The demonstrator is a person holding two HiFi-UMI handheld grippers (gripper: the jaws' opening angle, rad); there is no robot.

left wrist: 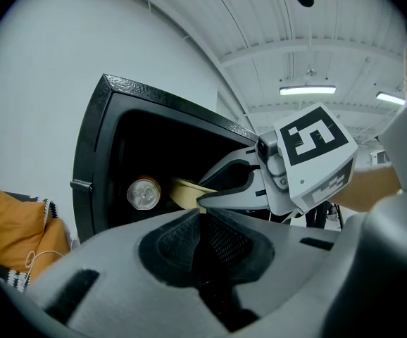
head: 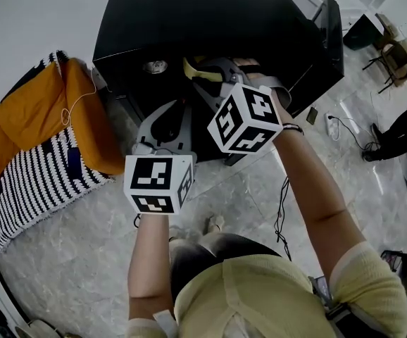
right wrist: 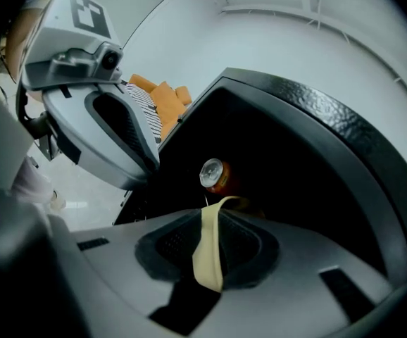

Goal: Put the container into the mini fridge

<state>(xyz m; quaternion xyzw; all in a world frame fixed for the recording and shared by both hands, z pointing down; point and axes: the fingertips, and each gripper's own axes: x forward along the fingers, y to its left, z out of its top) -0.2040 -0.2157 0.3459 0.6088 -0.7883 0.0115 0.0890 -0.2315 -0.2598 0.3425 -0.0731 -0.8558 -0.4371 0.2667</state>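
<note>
The right gripper (right wrist: 214,238) has its jaws closed tight on the thin wall of a pale yellow container (right wrist: 207,255), which reaches into the dark mouth of the open black mini fridge (right wrist: 316,118). The left gripper (left wrist: 202,234) hangs just outside the fridge opening with its jaws pressed together on nothing. A silver-topped orange drink can (right wrist: 213,173) lies inside the fridge, end-on to the opening and just beyond the container. The main risk is the pinch itself: held by one narrow edge, the container could twist or slide out as it goes in. A deep push could also nudge the can and set it rolling. The right gripper view shows the pinch on the wall. It shows little of the container's body, so I cannot tell its shape or whether it rests on a shelf. The left gripper view catches the container (left wrist: 182,191) from the side, next to the can (left wrist: 143,193). Only the head view shows the orange cushion (head: 41,118) on the floor beside the fridge.
</note>
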